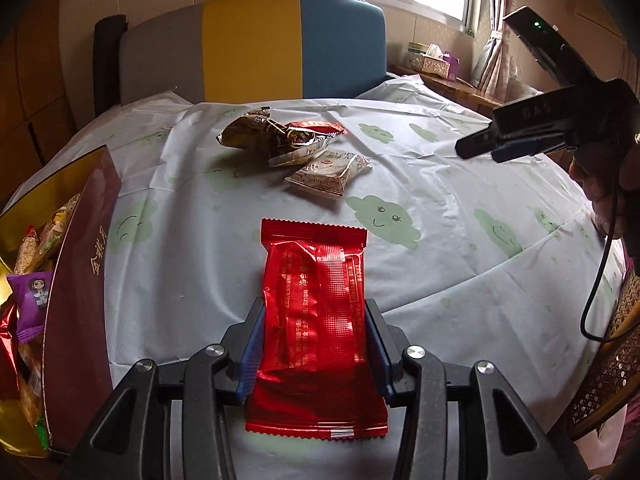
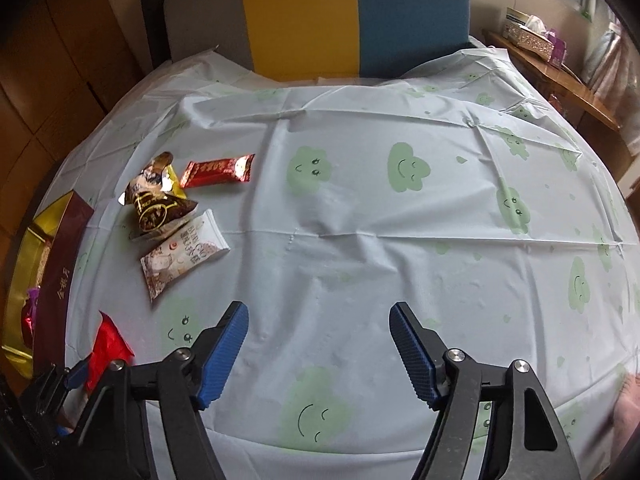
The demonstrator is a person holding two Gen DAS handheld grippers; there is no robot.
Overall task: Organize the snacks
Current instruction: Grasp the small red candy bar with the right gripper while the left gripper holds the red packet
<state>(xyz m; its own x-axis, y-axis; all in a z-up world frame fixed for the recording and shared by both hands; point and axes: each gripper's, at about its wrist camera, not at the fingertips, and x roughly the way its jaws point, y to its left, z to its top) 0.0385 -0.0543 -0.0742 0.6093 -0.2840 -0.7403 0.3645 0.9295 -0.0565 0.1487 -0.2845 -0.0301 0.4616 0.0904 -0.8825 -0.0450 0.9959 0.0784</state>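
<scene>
The left gripper (image 1: 316,344) clamps a red snack packet (image 1: 316,320) by its side edges, above the worktop (image 1: 460,184). The snack box (image 1: 76,280) sits just to its left; carry the packet over the box wall before releasing, since the foil could slip. It points steeply down. The right gripper (image 2: 320,344) hangs open and empty, tilted down, with the loose snacks (image 2: 176,216) ahead-left.

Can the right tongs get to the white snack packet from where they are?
Probably yes. The right tongs are open and empty, and only bare tablecloth lies between them and the white snack packet.
</scene>
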